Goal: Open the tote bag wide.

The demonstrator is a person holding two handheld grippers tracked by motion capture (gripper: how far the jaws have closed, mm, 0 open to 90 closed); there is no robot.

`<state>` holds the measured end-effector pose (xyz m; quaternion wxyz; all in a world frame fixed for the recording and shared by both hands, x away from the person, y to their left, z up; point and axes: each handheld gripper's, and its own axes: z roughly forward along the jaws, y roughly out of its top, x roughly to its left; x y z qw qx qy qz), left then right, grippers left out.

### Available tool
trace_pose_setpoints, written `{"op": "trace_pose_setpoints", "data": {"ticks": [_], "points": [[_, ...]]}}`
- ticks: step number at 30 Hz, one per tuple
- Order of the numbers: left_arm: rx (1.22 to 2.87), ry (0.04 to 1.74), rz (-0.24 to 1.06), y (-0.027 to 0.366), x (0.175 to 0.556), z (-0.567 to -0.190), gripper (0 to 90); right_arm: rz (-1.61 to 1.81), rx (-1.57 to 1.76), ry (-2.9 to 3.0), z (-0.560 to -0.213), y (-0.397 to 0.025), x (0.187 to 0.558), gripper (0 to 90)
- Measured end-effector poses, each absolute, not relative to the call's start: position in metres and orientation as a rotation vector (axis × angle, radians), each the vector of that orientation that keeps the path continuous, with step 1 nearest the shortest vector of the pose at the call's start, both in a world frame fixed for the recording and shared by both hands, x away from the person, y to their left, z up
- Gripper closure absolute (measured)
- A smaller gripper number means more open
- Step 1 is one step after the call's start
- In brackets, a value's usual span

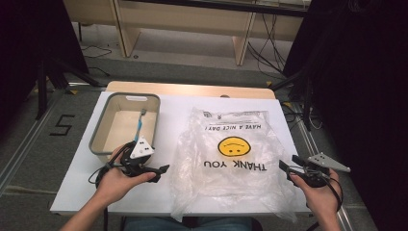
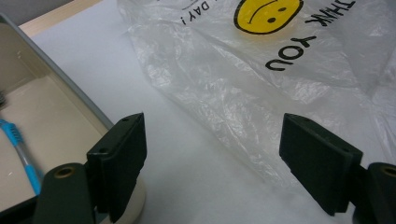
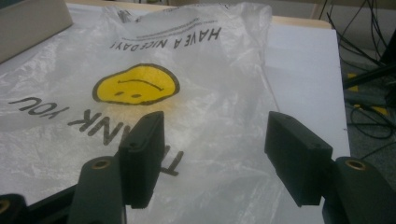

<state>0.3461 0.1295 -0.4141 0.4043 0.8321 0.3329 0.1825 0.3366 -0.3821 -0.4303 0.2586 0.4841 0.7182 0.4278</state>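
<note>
A clear plastic bag (image 1: 231,159) with a yellow smiley face and "THANK YOU" print lies flat on the white table (image 1: 168,120); it also appears as the bag (image 2: 261,70) and the bag (image 3: 154,93) in the gripper views. A grey tray (image 1: 103,125) at the left holds a blue toothbrush (image 1: 139,126), seen closer as the toothbrush (image 2: 21,154). My left gripper (image 1: 161,172) is open between tray and bag, just off the bag's left edge. My right gripper (image 1: 288,162) is open over the bag's right edge. Nothing sits between either pair of jaws.
The table's wooden far edge (image 1: 187,89) shows beyond the white top. Cables (image 1: 264,53) and shelf legs stand on the floor behind. Dark stands and curtains flank both sides. A floor marking "5" (image 1: 62,125) lies to the left.
</note>
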Motion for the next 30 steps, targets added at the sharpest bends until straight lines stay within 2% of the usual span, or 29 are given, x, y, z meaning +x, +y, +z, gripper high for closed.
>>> {"op": "trace_pose_setpoints", "data": {"ticks": [14, 21, 30], "points": [[2.195, 0.751, 0.345, 0.091, 0.338, -0.427, 24.8, 1.076, 1.395, 1.978, -0.431, -0.392, 0.340, 37.1], [2.263, 0.716, 0.293, 0.069, 0.332, -0.442, 21.4, 1.009, 1.440, 2.010, -0.435, -0.395, 0.342, 31.9], [2.335, 0.677, 0.254, 0.051, 0.323, -0.457, 17.6, 0.949, 1.482, 2.008, -0.437, -0.401, 0.343, 29.9]]}}
